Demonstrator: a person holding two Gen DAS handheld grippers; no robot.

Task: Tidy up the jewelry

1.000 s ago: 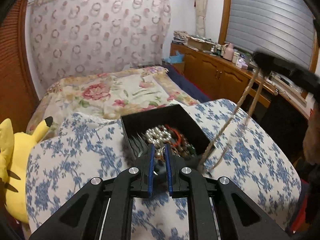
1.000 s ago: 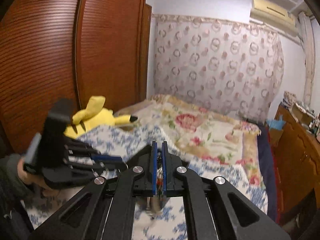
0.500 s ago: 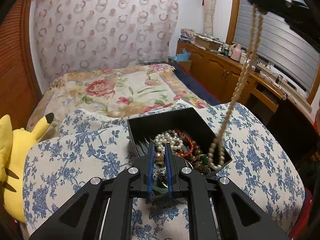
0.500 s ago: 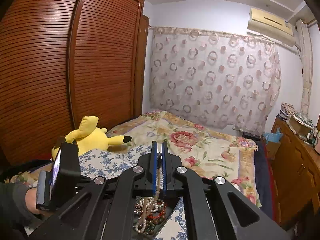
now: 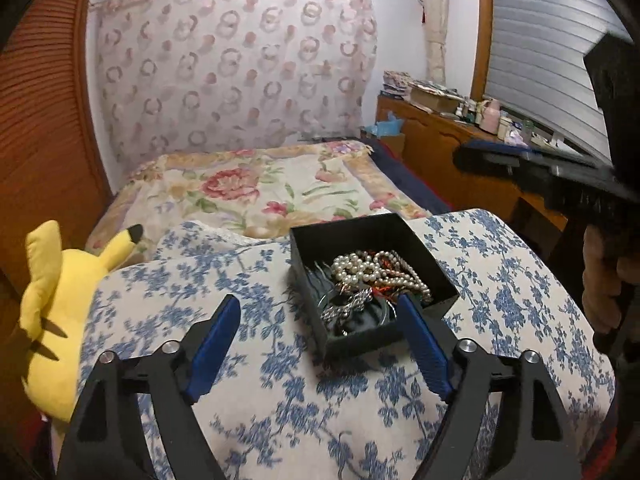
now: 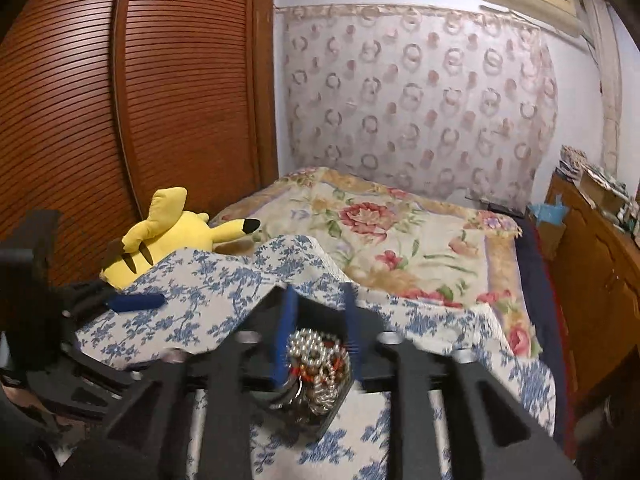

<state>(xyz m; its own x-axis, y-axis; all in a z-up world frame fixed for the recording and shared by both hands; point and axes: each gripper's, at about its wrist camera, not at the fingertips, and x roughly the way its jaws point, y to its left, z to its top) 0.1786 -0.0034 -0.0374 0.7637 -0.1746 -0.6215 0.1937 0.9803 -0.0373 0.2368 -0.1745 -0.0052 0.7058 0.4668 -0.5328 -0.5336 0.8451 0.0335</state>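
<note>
A small black box (image 5: 376,280) sits on a blue-flowered cushion (image 5: 280,360), toward the cushion's far edge and a little to the right of its middle, one corner pointing back at the near edge. The box has no lid on it and is heaped with jewelry: a string of white pearls (image 5: 356,268) on top near the far side, a tan bead necklace (image 5: 404,276) curled along the right wall, a bit of red cord (image 5: 380,290) under them, and a silvery chain piece (image 5: 350,306) lying at the near corner. Everything rests inside the walls.

The left gripper (image 5: 320,320) hangs just in front of the box with its blue-padded fingers (image 5: 216,340) spread wide; it holds nothing, and the box's near corner shows between the two tips.

The right gripper (image 6: 318,328) hovers over the box from the right side of the cushion. Its picture is blurred, yet a clear gap shows between the blue pads, and the pile of pearls and beads is seen through that gap below. It grips nothing that I can make out.

A yellow plush toy (image 5: 52,300) leans against the cushion's left edge. Beyond lies a bed with a flowered blanket (image 5: 256,188), and a wooden dresser (image 5: 440,148) stands along the right wall
</note>
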